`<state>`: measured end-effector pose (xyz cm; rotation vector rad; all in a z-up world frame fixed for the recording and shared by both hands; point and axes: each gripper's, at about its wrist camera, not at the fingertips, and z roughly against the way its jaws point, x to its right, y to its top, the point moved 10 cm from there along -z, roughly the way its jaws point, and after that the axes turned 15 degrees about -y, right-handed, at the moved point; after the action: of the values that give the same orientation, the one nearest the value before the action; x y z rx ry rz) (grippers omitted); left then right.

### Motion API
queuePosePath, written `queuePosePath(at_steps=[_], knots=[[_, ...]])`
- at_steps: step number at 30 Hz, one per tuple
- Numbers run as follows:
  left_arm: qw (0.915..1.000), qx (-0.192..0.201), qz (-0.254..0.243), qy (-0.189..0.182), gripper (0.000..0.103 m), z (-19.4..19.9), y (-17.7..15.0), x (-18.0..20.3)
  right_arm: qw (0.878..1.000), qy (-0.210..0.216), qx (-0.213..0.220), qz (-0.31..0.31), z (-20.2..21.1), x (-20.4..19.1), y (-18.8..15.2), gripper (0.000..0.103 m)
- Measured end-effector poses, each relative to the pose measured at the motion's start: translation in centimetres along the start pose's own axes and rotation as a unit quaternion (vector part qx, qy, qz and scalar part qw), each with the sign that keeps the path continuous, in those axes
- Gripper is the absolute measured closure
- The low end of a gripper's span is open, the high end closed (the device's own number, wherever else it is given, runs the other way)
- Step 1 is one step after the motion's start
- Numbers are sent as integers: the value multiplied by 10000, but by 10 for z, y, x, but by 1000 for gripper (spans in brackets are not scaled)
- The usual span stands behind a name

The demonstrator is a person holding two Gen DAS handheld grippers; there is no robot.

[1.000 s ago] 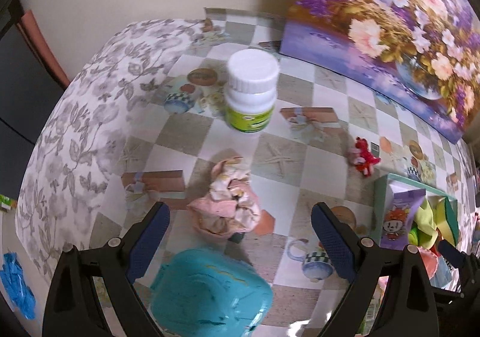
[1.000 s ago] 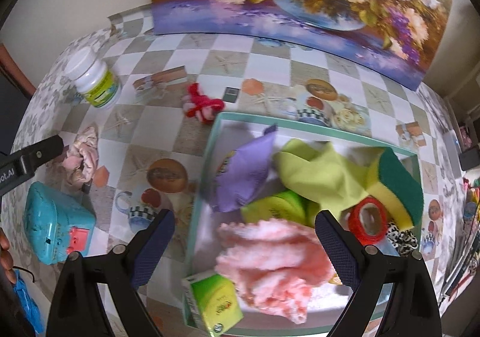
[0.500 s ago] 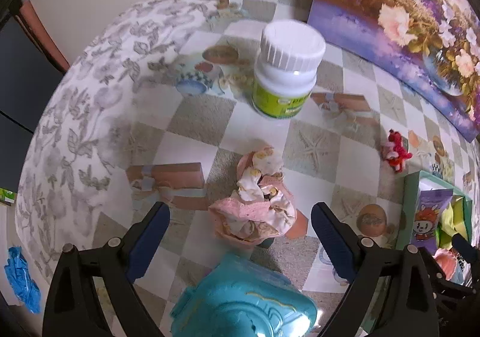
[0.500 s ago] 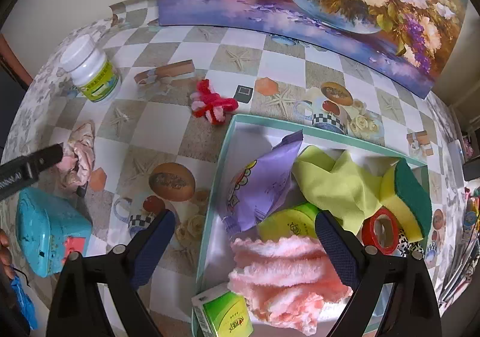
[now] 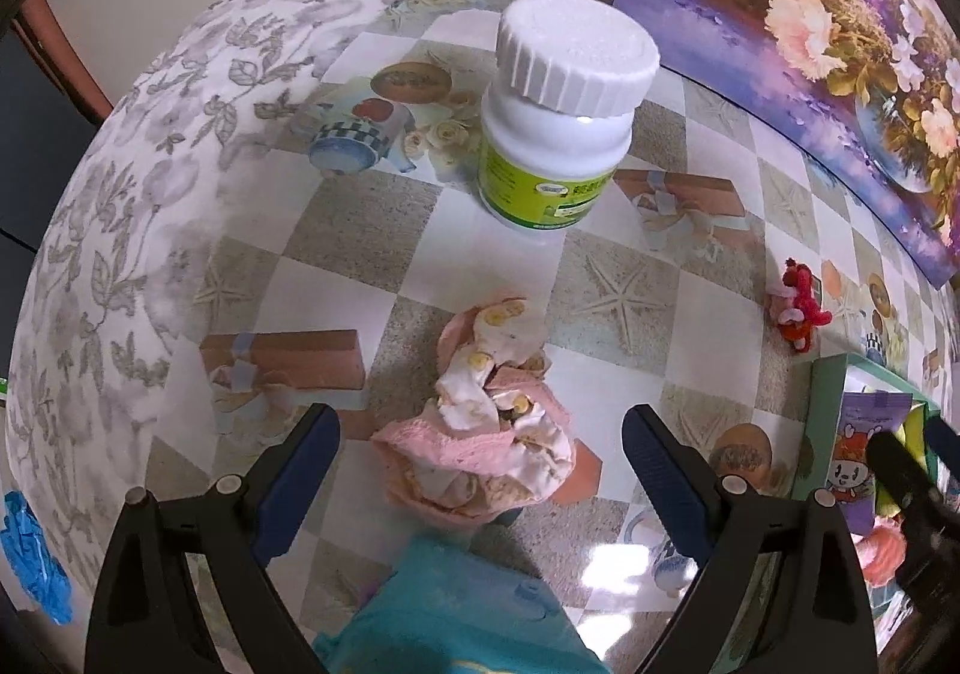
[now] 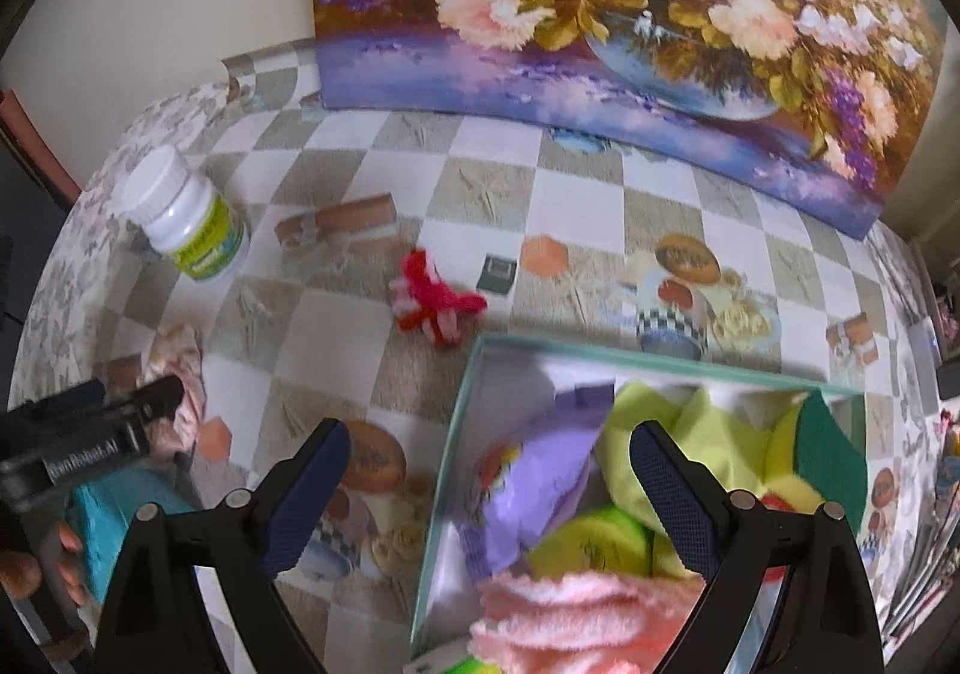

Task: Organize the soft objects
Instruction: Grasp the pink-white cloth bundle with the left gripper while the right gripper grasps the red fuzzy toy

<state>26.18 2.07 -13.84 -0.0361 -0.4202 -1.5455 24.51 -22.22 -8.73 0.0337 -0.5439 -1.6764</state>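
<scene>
Pink crumpled cloth (image 5: 480, 446) lies loose on the table (image 5: 336, 230), squarely between the left gripper (image 5: 480, 461)'s wide-open, empty fingers (image 5: 300, 470), lined up, I'd judge, for a pinch. Off right, the teal box (image 6: 456, 434) already holds soft things, and the right gripper (image 6: 489, 485) hangs over its edge, spread wide and empty too.

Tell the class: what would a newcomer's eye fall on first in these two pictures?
Probably the large flower painting propped along the back of the checked tablecloth. Next, the white bottle with a green label standing upright, with the crumpled pink cloth lying in front of it, centred ahead of the open left hand-held gripper. To the right, the teal-rimmed box brims with soft things beneath the open right hand-held gripper.
</scene>
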Motion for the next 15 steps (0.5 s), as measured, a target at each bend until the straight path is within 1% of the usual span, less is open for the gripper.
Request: queuePosePath(at_steps=[4, 8, 12, 15], knots=[[10000, -33, 15, 59, 8, -4, 5, -4, 9998, 109, -32, 154, -7, -10, 10, 7], [10000, -44, -28, 78, 8, -3, 9, -5, 9992, 92, -10, 381, -10, -19, 19, 7], [9999, -34, -112, 11, 8, -1, 13, -3, 9982, 127, -33, 581, -13, -26, 29, 7], [9998, -125, -147, -74, 9, -5, 12, -2, 9973, 136, -108, 720, -19, -29, 33, 9]])
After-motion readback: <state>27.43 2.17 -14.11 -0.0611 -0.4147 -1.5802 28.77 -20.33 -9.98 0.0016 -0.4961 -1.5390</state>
